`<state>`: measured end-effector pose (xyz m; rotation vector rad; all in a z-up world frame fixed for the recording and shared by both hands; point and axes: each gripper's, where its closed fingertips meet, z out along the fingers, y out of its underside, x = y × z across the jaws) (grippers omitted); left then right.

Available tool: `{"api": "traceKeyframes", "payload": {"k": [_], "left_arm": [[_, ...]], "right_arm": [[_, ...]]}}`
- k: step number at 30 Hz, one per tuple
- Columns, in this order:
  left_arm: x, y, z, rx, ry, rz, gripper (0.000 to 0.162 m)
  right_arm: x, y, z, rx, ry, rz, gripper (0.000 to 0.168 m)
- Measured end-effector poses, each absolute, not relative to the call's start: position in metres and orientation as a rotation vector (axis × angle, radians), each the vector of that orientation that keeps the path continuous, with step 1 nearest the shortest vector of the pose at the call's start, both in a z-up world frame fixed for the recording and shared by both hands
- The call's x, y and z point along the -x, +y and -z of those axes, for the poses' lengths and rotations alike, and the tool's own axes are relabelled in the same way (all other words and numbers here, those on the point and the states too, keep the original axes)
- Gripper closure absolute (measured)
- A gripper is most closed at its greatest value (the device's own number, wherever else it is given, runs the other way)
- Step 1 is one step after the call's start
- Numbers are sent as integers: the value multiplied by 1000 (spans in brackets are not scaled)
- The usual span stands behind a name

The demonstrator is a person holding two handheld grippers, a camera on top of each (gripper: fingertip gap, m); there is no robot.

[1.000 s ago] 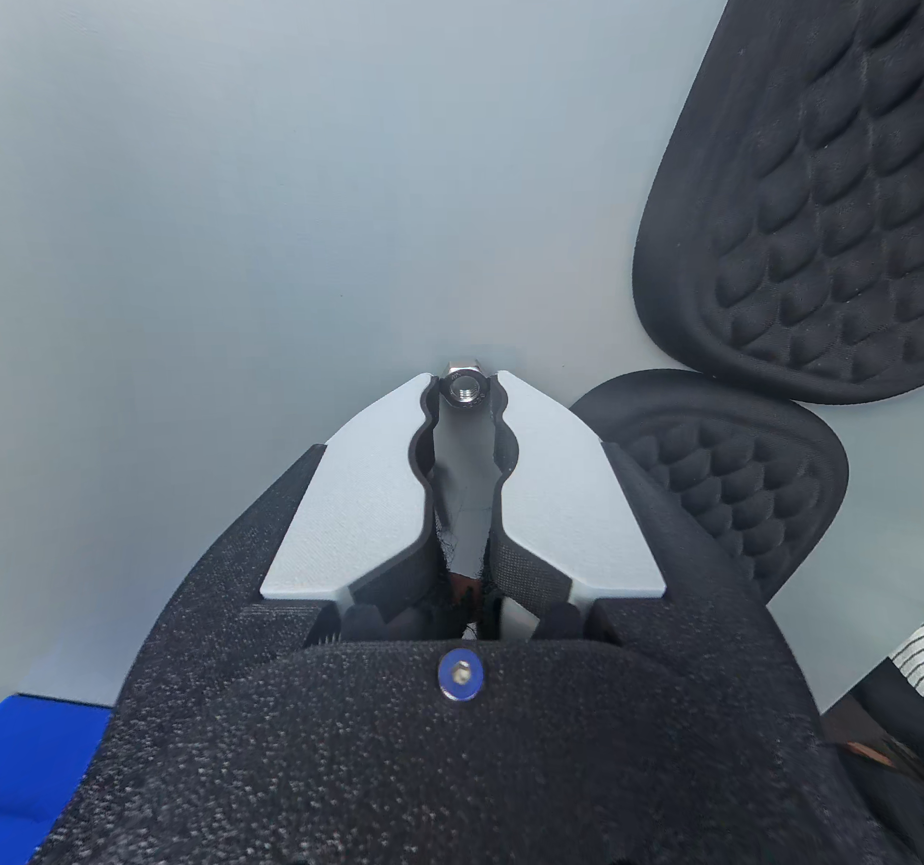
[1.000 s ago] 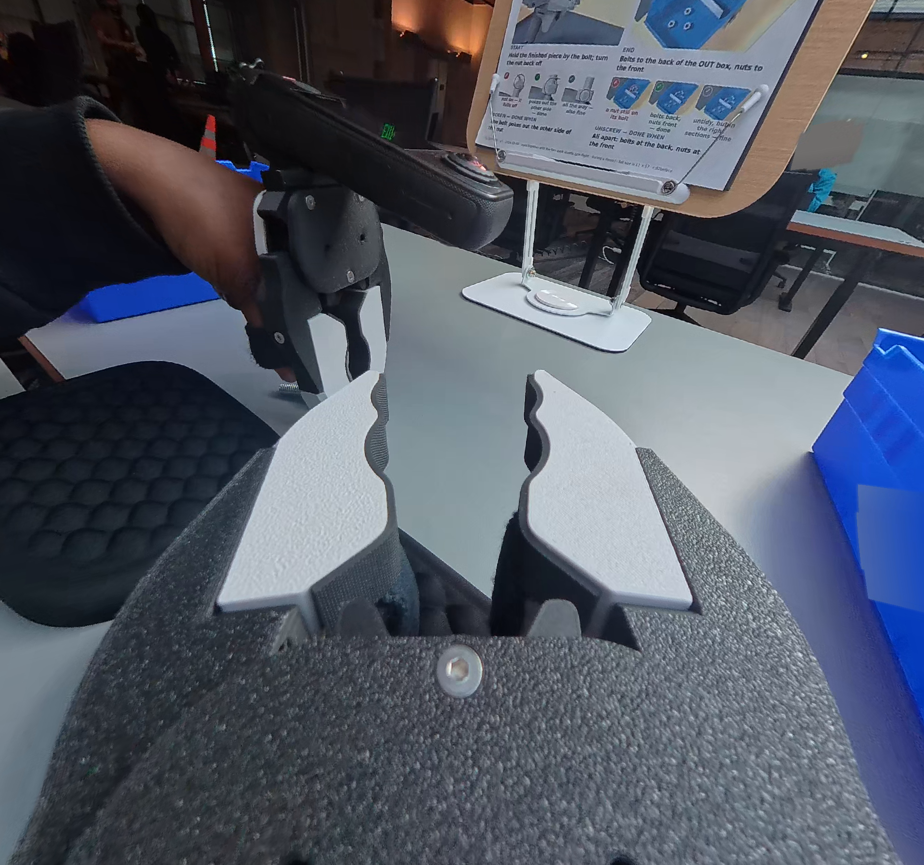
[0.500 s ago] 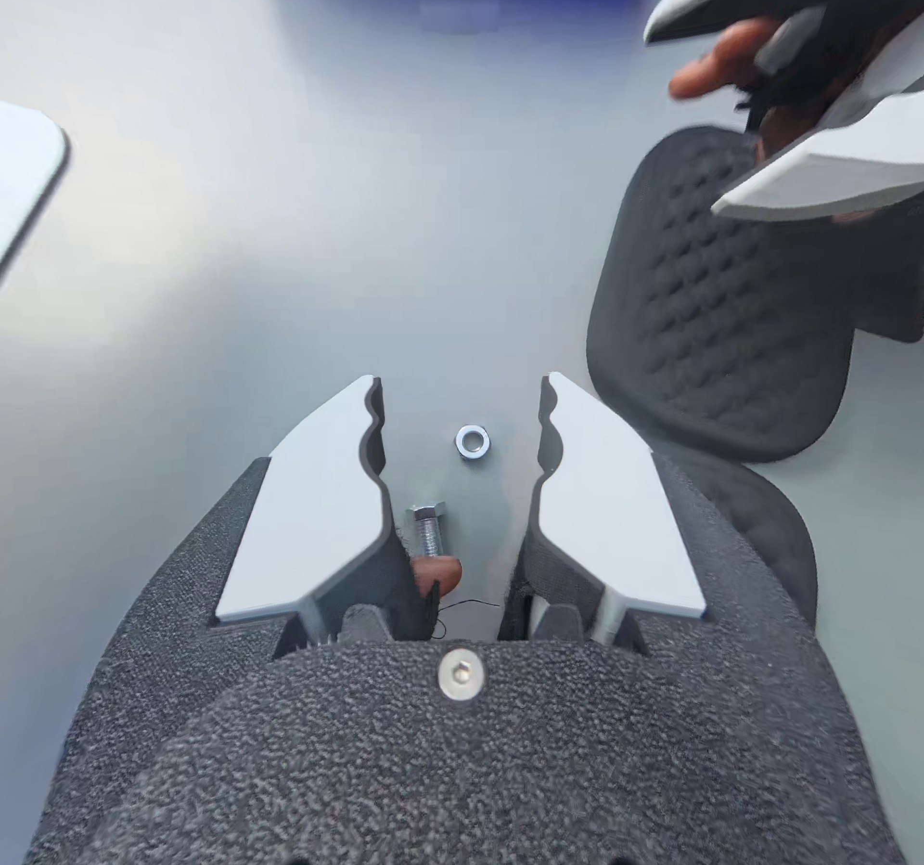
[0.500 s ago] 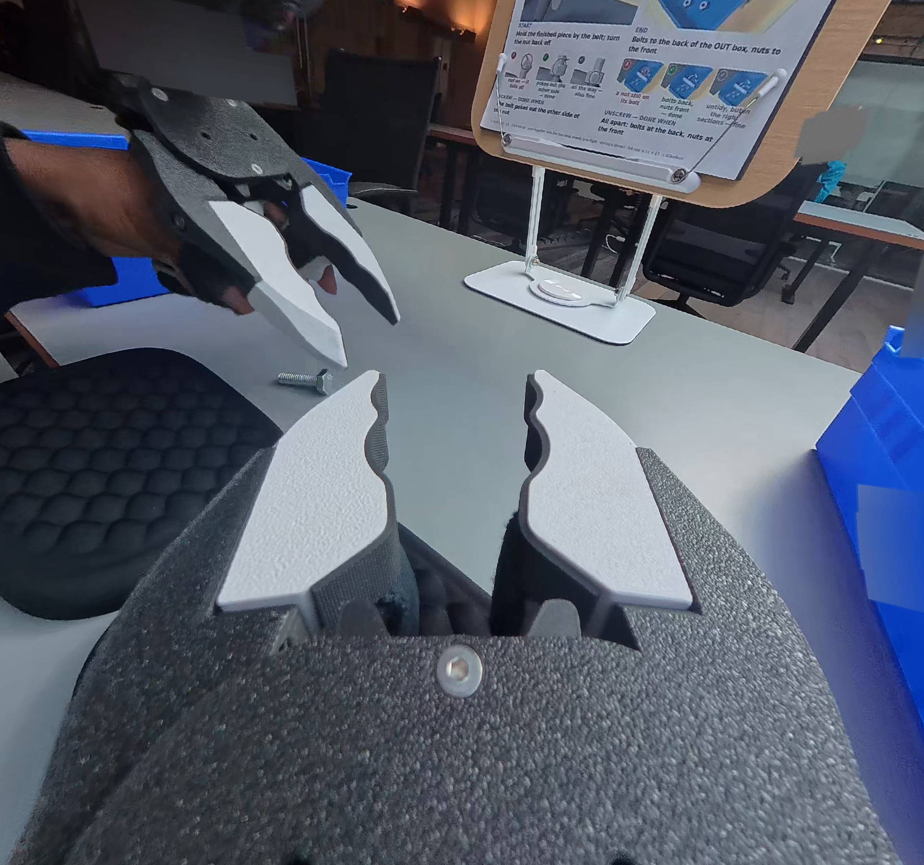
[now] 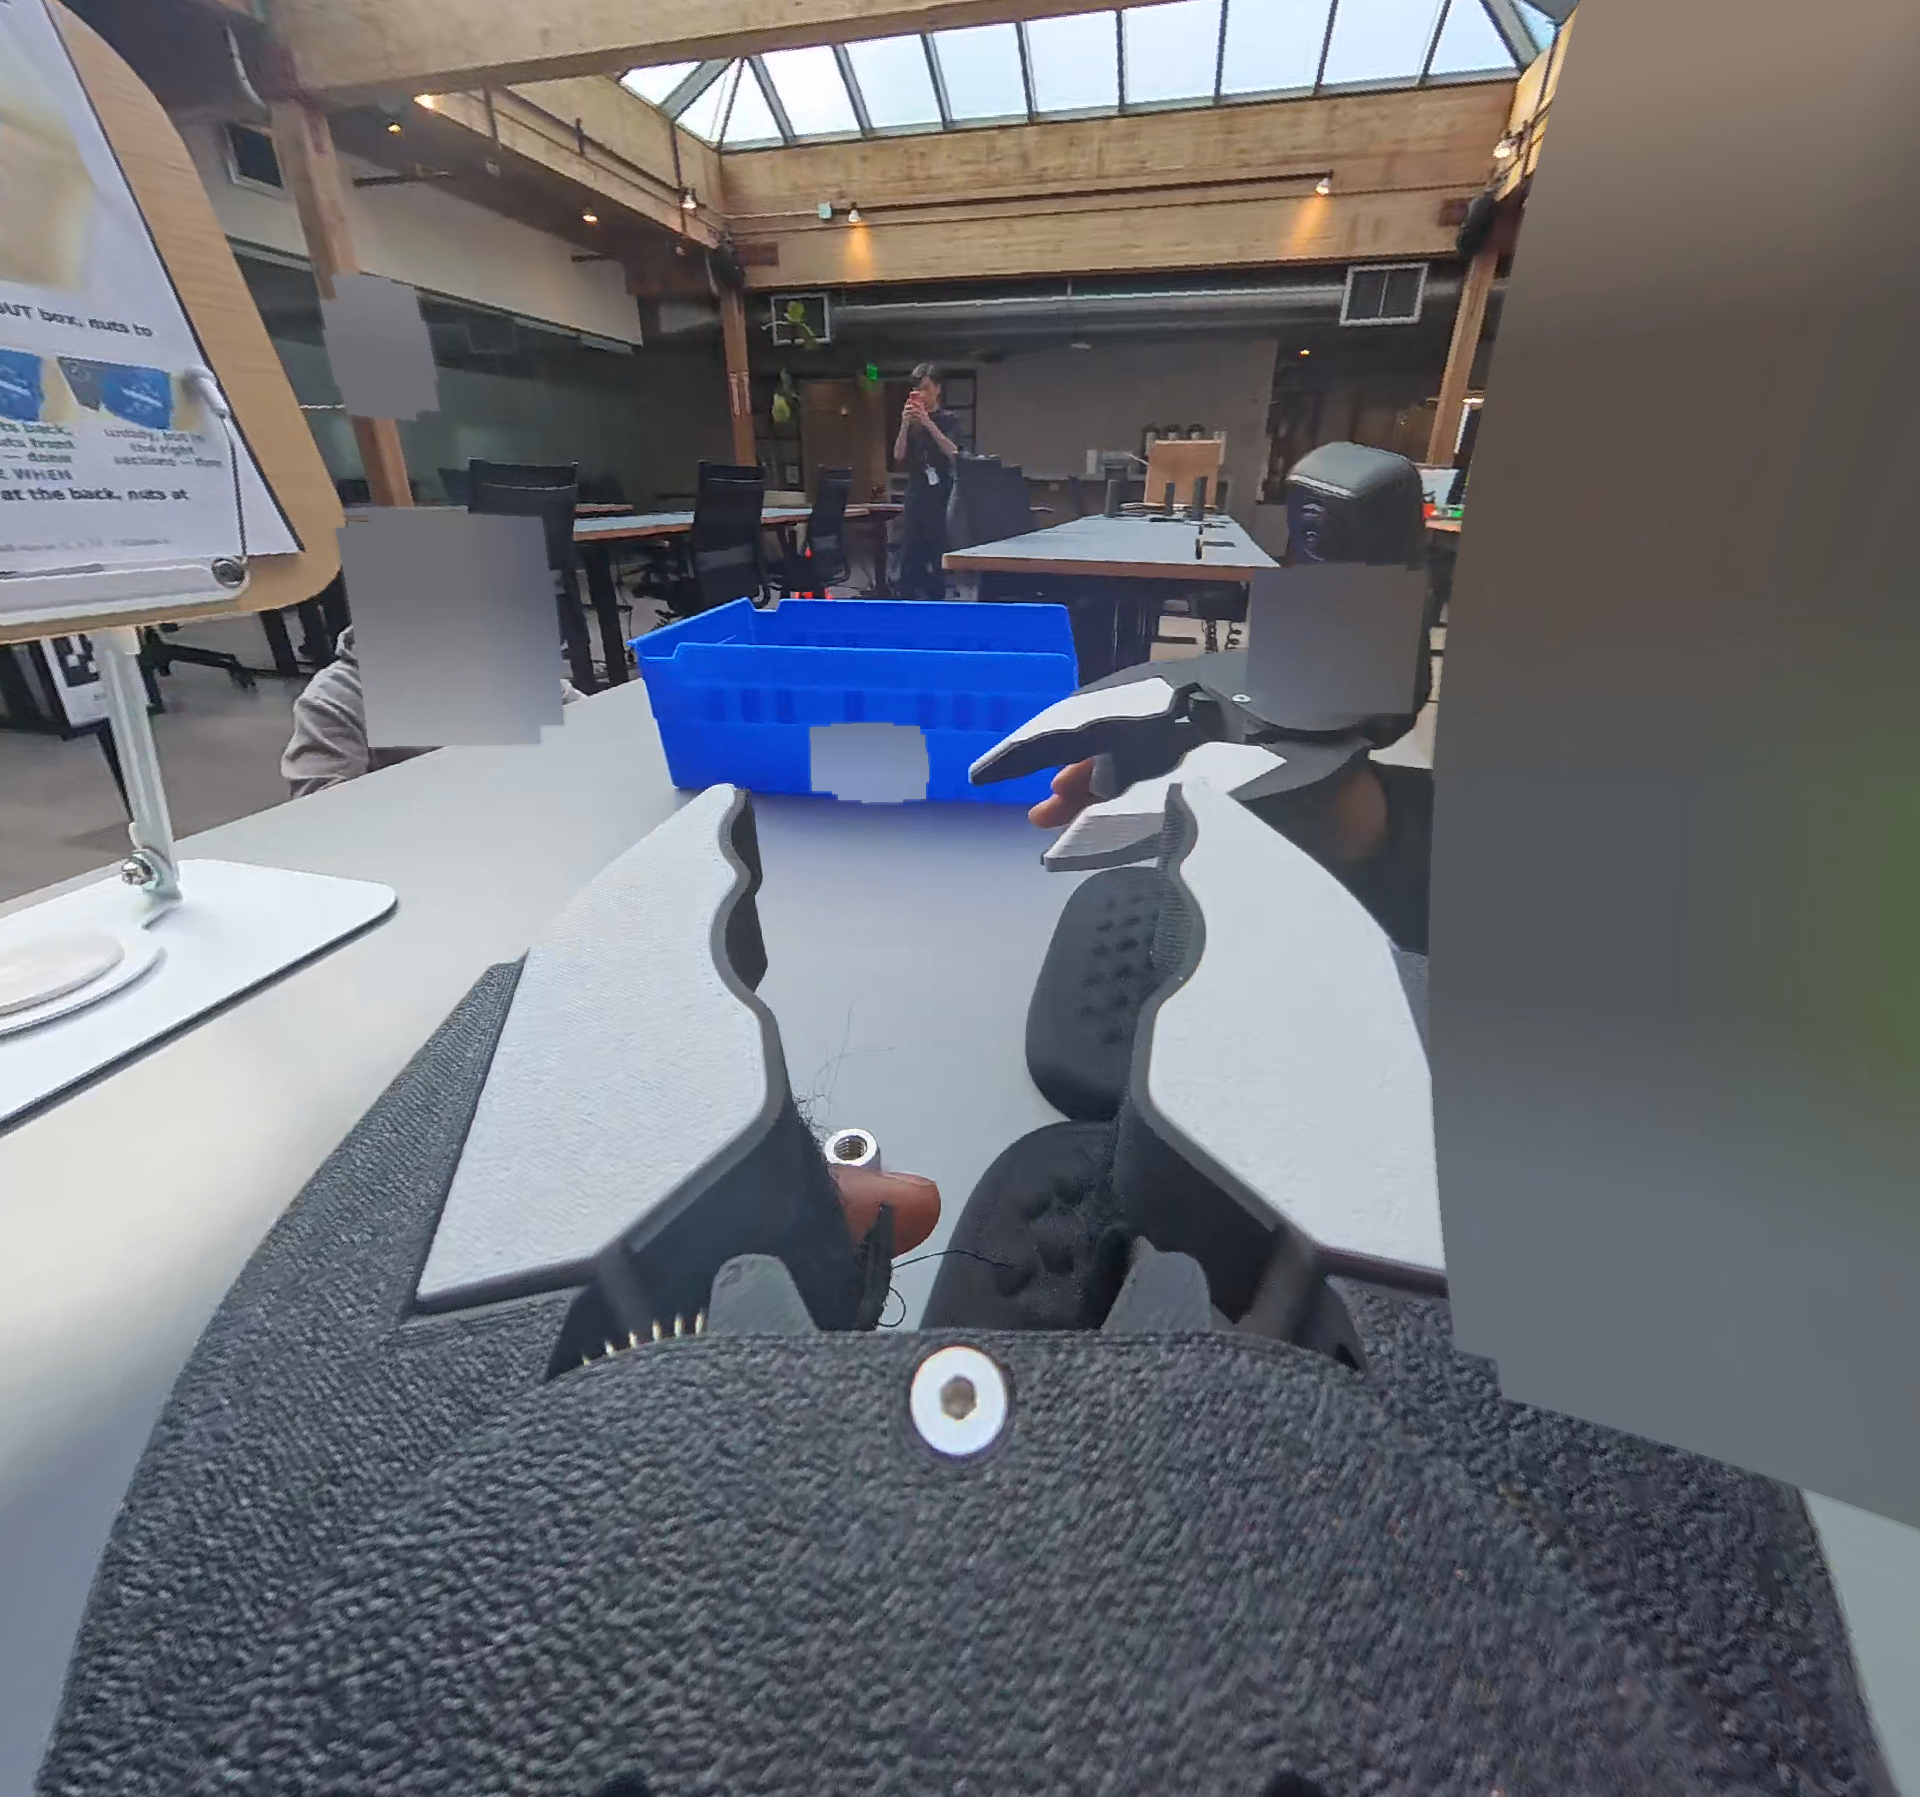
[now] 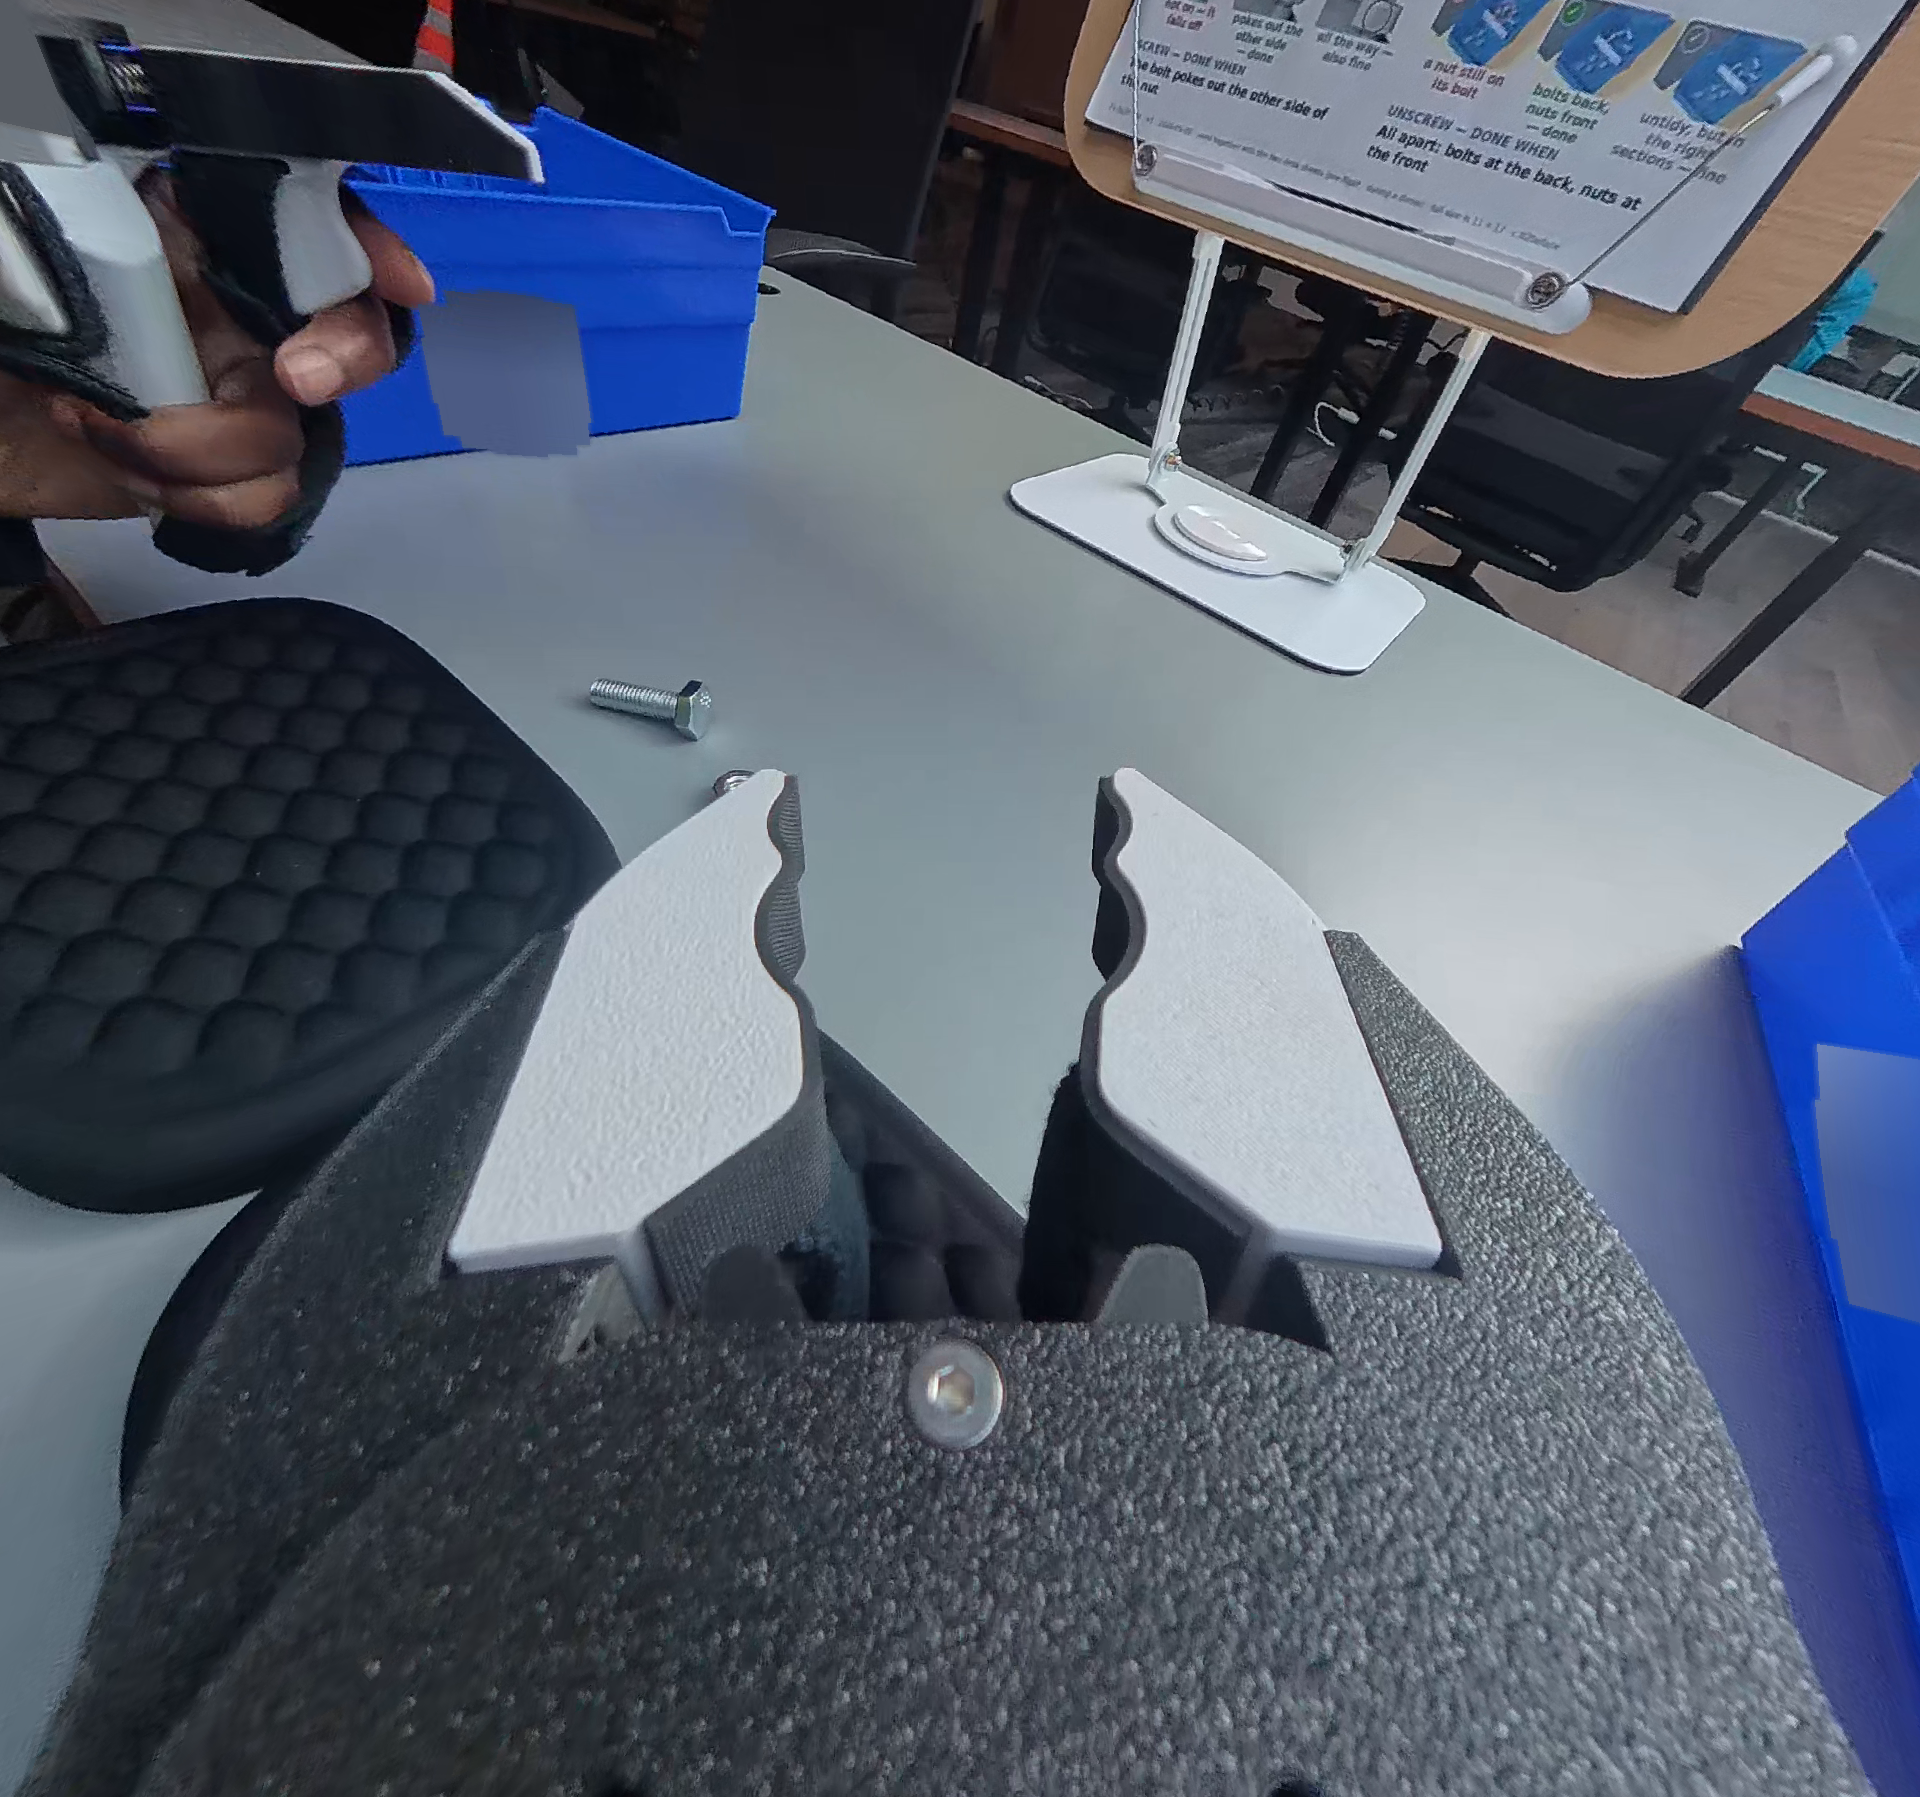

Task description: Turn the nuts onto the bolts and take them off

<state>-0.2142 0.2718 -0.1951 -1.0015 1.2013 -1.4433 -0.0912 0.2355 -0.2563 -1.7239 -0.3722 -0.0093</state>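
Observation:
My left gripper (image 5: 958, 797) is open wide and empty, lifted off the grey table (image 5: 894, 916). A silver nut (image 5: 852, 1147) lies on the table far back between its fingers, touching neither pad. In the right wrist view a silver bolt (image 6: 655, 705) lies on its side on the table, and the nut (image 6: 730, 783) peeks out beside my left fingertip. My right gripper (image 6: 948, 791) is open and empty, hovering just right of both parts. It also shows in the left wrist view (image 5: 1091, 781), open.
A black padded mat (image 6: 208, 864) lies left of the bolt. One blue bin (image 6: 582, 293) stands at the far left, another (image 6: 1849, 1124) at the right edge. A sign board on a white stand (image 6: 1247, 542) is at the back. A person's hand (image 6: 260, 397) holds the left gripper's handle. The left gripper's tips are roughly 15 cm from the right gripper's. The silver bolt (image 6: 655, 705) is about 15 cm from both grippers' fingertips.
My left gripper was shut on the nut, then opened and left nut and bolt lying apart on the table. It has since lifted and tilted up. My right gripper stayed open.

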Motion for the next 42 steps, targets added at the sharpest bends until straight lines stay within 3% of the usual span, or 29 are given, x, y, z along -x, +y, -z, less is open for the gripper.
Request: {"api": "traceKeyframes", "payload": {"k": [9,15,21,34,38,42], "left_arm": [[224,263,208,946,1196,1478,88],[226,262,209,920,1194,1476,90],[234,264,202,880,1133,1527,95],[233,266,203,893,1133,1530,96],[234,270,200,901,1095,1526,96],[232,279,200,951,1045,1510,95]], "right_arm": [[129,261,246,1811,-839,-67,116],[172,291,287,1904,-1610,-95,131],[208,314,320,1856,-1885,-268,140],[214,326,338,1833,-1829,-327,160],[206,330,299,1811,-1514,-499,160],[203,325,228,1618,-1082,-803,160]]}}
